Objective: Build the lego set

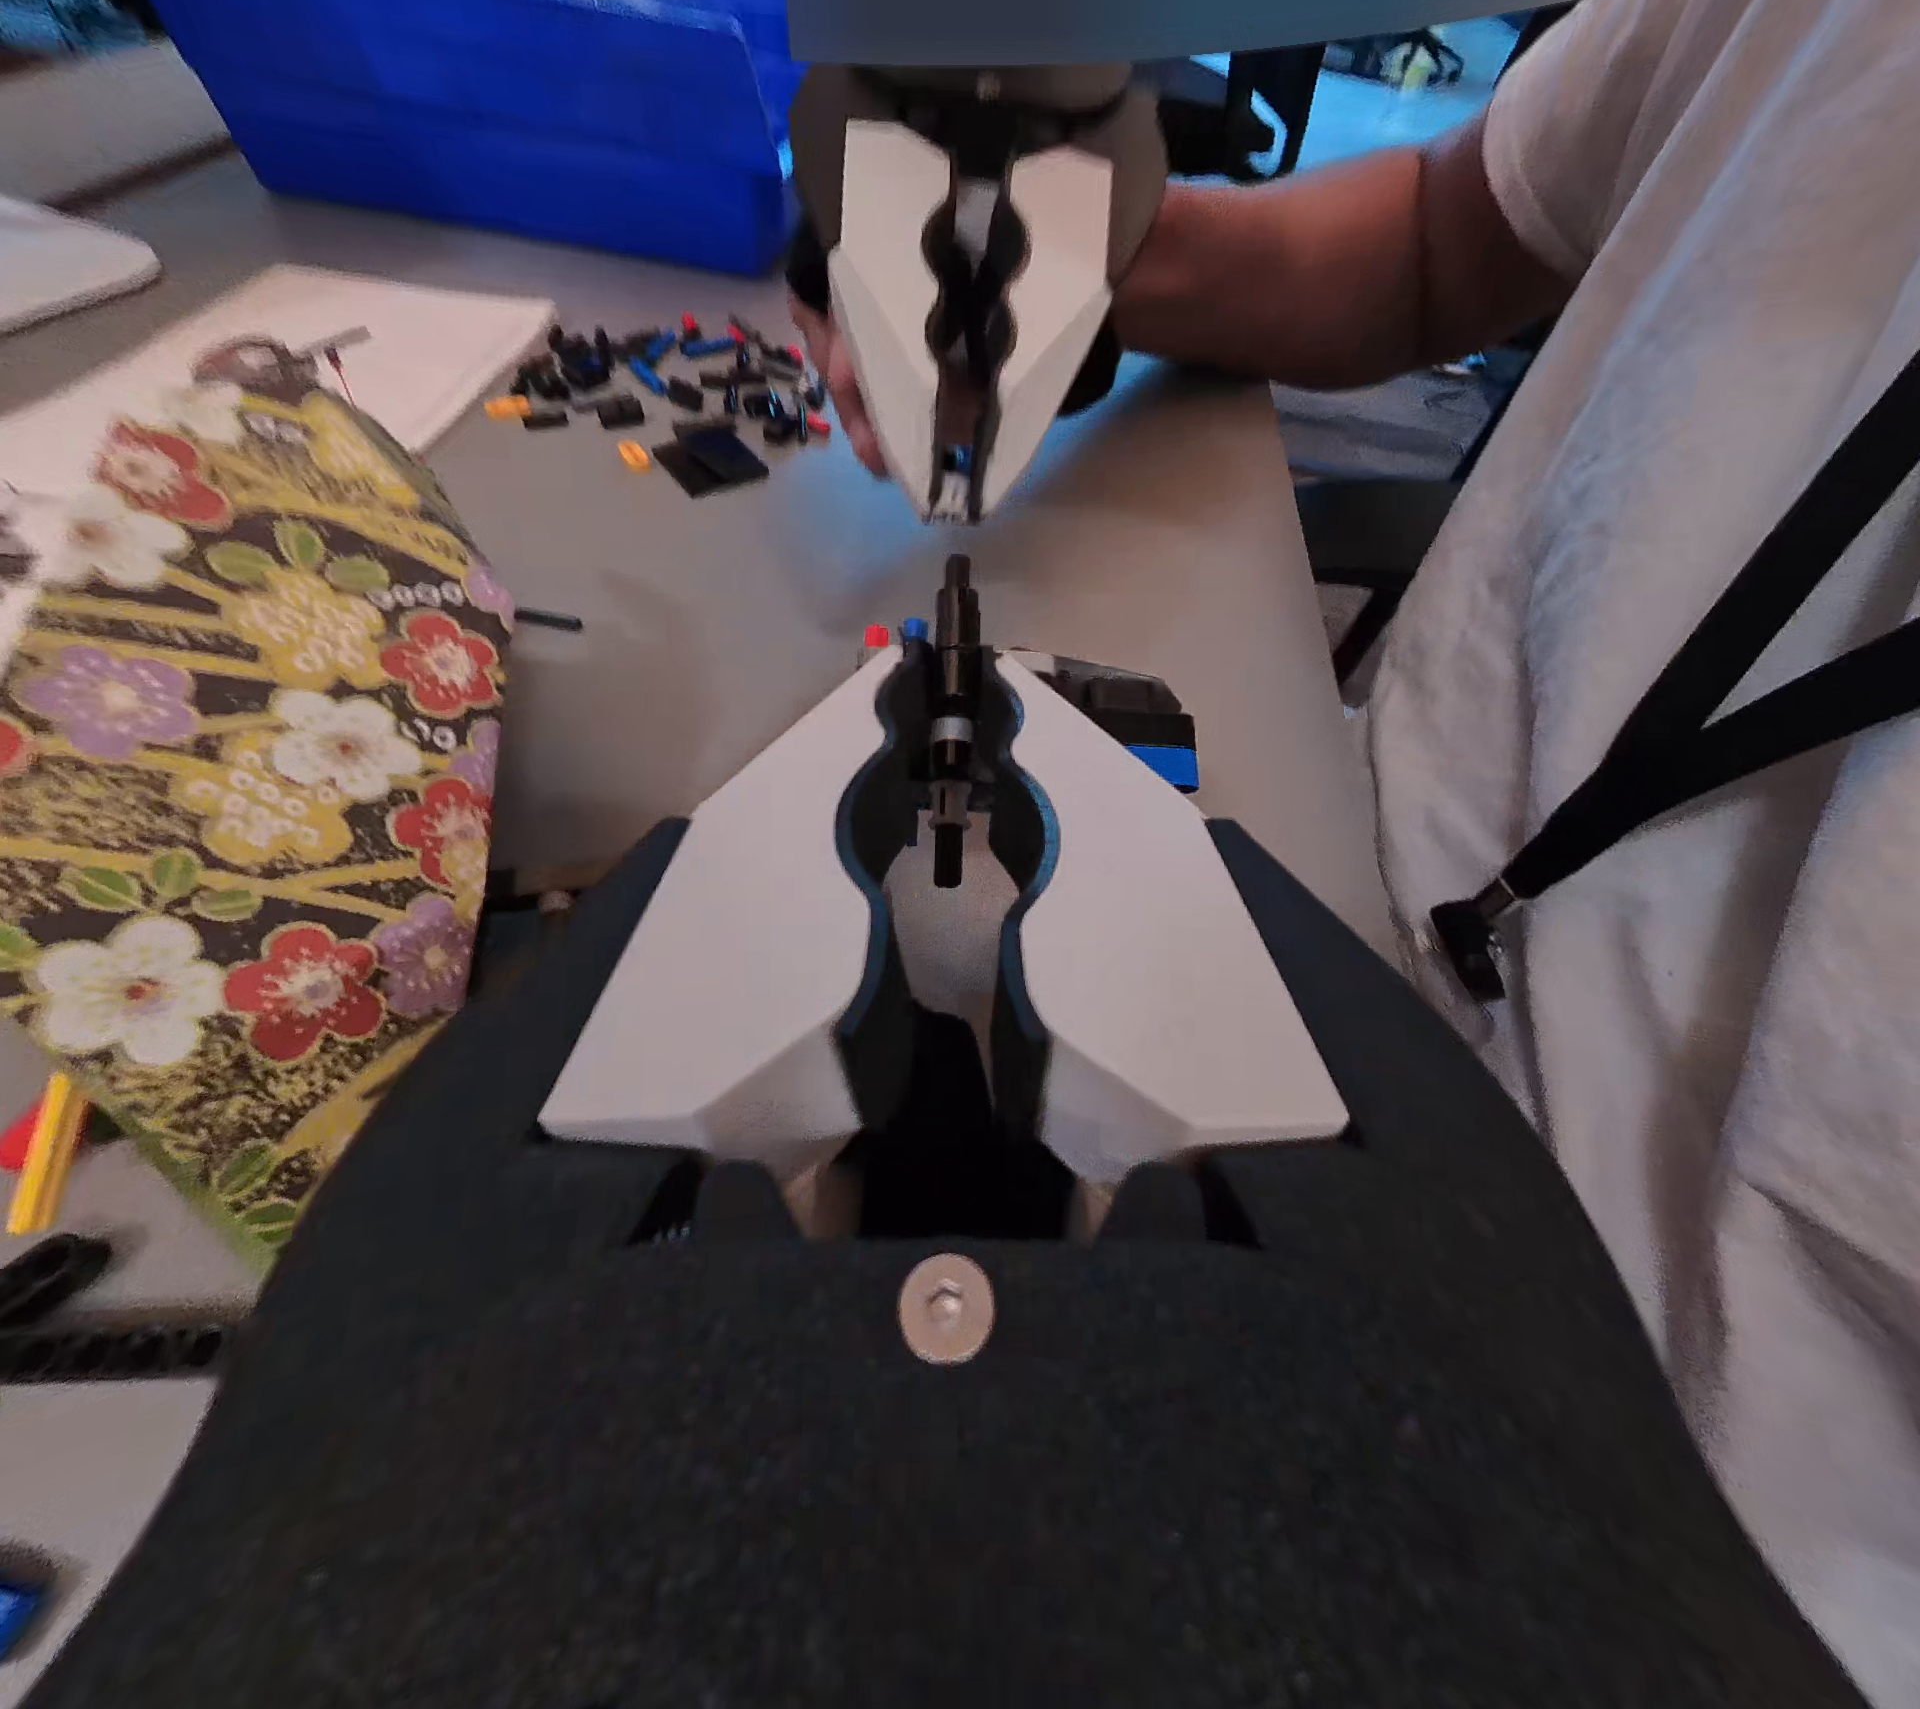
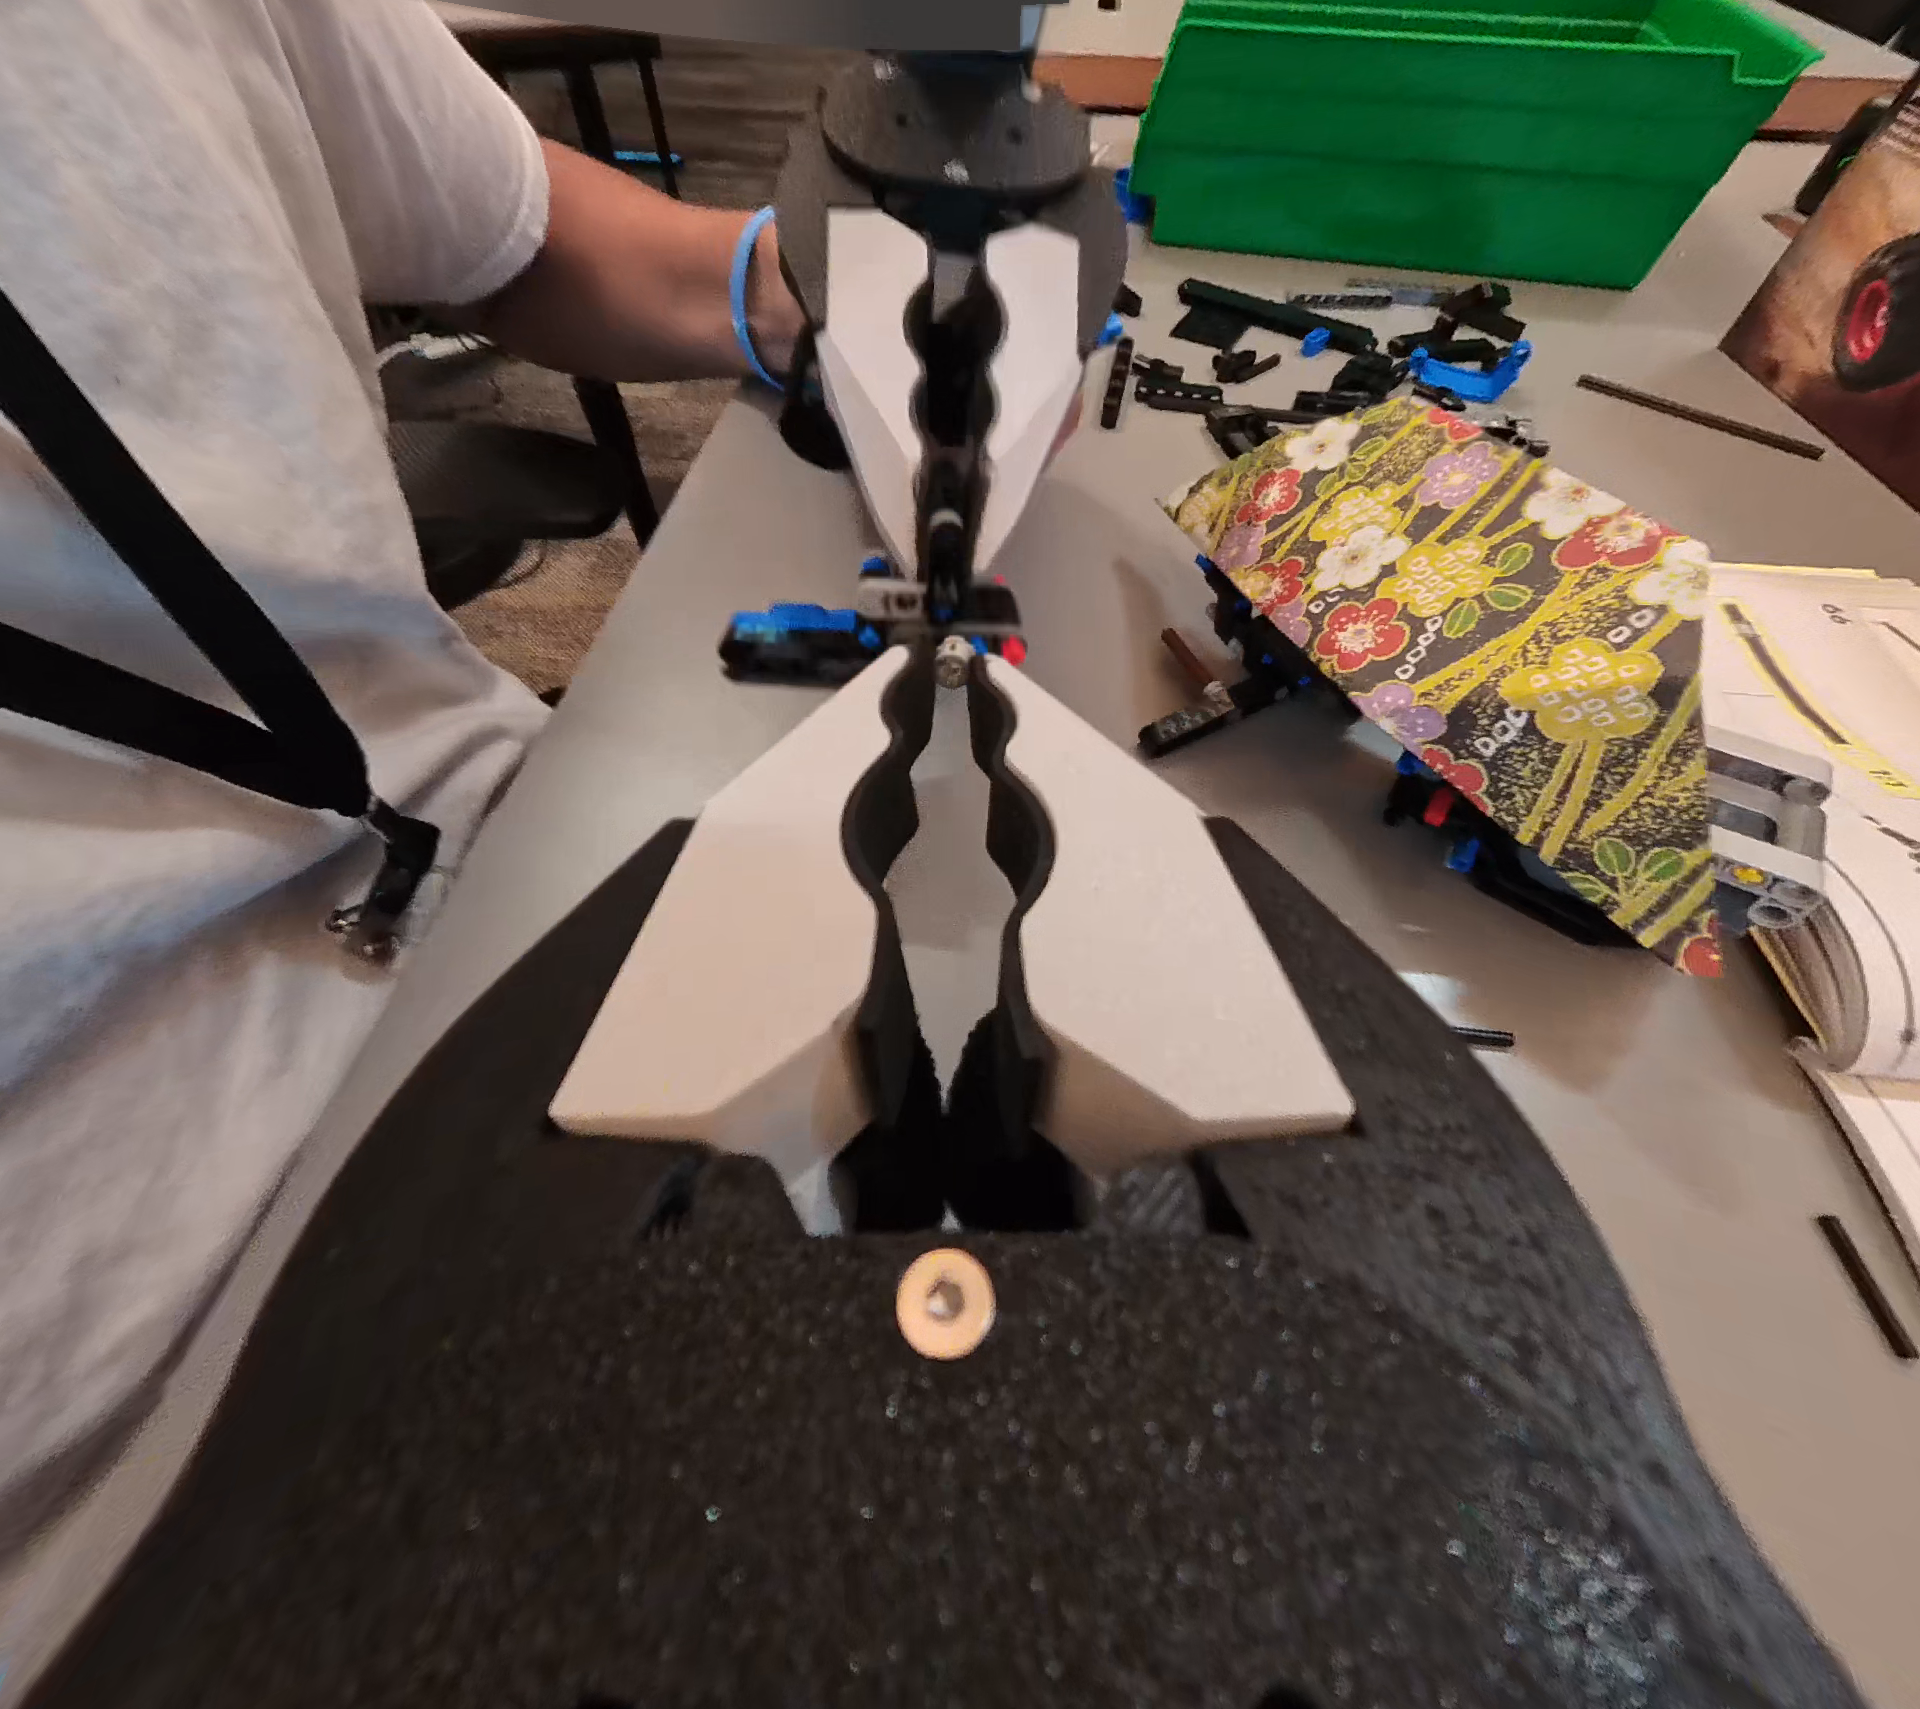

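Observation:
My left gripper (image 1: 951, 662) is shut on a black Lego sub-assembly (image 1: 954, 724) built around a black axle, with blue and red pins beside its tips. Its blue and black part sticks out sideways in the right wrist view (image 2: 800, 636). My right gripper (image 2: 951, 670) is shut on a small grey pin-like piece (image 2: 951, 654). The two grippers face each other tip to tip above the table's near edge, a small gap apart. The right gripper (image 1: 951, 506) shows opposite in the left wrist view, and the left gripper (image 2: 945, 558) shows opposite in the right wrist view.
A floral paper sheet (image 2: 1475, 641) lies over a larger Lego build. Loose pieces (image 1: 675, 397) lie behind the grippers, more (image 2: 1330, 350) by a green bin (image 2: 1434, 121). A blue bin (image 1: 468, 101), an instruction booklet (image 2: 1829, 724) and the person's white shirt (image 1: 1662, 516) are close by. The grippers are tip to tip, or close to it.

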Tool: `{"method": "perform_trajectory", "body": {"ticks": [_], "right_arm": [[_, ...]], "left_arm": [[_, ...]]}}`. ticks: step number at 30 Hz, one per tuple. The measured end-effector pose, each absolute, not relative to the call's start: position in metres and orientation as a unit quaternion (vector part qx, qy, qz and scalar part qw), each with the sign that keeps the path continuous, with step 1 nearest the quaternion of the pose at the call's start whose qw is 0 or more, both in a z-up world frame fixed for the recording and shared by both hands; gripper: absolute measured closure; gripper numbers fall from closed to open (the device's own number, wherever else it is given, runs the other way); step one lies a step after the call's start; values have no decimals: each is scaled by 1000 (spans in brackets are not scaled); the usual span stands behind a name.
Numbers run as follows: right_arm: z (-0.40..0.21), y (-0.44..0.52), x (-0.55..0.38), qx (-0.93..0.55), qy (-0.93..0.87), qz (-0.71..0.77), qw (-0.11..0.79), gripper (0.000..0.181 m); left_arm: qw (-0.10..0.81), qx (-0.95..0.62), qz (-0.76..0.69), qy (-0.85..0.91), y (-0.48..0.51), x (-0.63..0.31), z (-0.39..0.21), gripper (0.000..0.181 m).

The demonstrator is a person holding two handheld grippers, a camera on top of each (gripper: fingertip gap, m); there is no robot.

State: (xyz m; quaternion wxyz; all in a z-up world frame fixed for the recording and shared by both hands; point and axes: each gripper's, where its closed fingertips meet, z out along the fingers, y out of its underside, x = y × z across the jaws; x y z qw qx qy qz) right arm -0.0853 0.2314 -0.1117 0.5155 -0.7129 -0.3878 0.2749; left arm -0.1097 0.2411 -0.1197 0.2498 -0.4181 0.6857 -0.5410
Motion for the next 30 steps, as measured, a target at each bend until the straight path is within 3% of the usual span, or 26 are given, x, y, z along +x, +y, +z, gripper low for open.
{"method": "perform_trajectory", "body": {"ticks": [18, 25, 30], "right_arm": [[-121, 236, -93, -714, -405, 249, 514, 176], [-139, 236, -88, -735, -416, 229, 483, 176], [-141, 233, -90, -736, -422, 228, 478, 176]], "left_arm": [[285, -390, -476, 735, 239, -112, -134, 176], [179, -390, -360, 828, 235, -133, -159, 176], [136, -414, -366, 822, 230, -135, -170, 176]]}}
